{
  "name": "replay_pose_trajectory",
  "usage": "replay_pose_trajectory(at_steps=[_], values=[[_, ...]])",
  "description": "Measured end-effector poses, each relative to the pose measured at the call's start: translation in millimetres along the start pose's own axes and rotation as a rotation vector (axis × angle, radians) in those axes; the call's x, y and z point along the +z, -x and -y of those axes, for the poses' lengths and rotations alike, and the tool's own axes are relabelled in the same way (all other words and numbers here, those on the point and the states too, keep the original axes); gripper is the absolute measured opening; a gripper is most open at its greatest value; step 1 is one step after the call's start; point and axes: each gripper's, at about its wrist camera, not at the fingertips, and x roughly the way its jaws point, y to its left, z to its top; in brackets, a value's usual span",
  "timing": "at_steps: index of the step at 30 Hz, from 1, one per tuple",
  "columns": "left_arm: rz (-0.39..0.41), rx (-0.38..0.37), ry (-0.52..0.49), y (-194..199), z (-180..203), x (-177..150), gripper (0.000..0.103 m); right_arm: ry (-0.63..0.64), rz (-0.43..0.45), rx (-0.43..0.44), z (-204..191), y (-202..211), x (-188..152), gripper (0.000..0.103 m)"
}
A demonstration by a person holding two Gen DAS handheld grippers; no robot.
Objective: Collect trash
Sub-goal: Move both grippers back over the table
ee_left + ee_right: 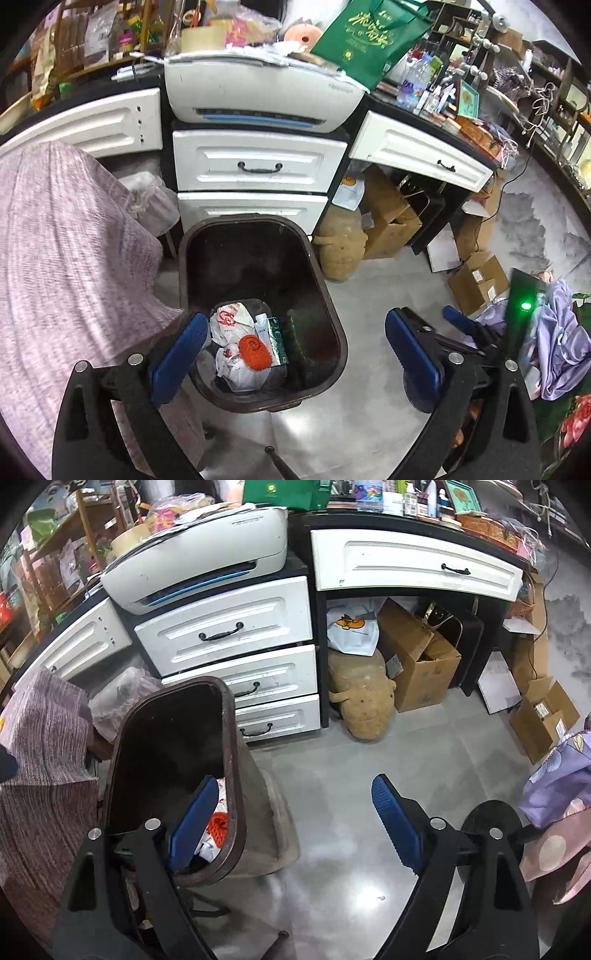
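The left tool [295, 350] hangs over the dark brown trash bin [325, 295] with its blue pads spread wide and nothing between them. At the bottom of the bin lies the trash: crumpled white wrappers with red print [231, 321], an orange knitted piece [255, 352] and a green carton [277, 341]. The right tool [295, 823] is also wide open and empty, its left pad over the bin's rim [236, 768], its right pad over the bare grey floor [332, 775]. The bin stands on the floor before the white drawers [225, 631] of the desk, just beside a chair draped in mauve cloth [62, 240].
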Motion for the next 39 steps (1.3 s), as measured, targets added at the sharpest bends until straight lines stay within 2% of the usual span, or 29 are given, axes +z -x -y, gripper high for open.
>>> replay_pose_trajectory(at_steps=[7,17,22,31,39], values=[[0.054,0.022,-0.015,35.9,-10.5,-7.1,0.097,0.051,0.015,0.054,-29.8,9.3,5.3,0.084],[0.177,0.121,0.034,95.4,-53.2,-19.1,0.097,0.170,0.061,0.169,-95.3,36.1,16.7,0.084],[0.217,0.182,0.093,123.3,-85.9,-28.5,0.097,0.231,0.081,0.257,-134.8,53.2,18.4,0.084],[0.275,0.319,0.252,170.2,-159.2,-52.2,0.097,0.426,0.114,0.417,-225.9,86.0,11.7,0.085],[0.302,0.472,0.358,209.5,-224.9,-78.7,0.097,0.544,0.083,0.550,-290.1,105.3,0.5,0.085]])
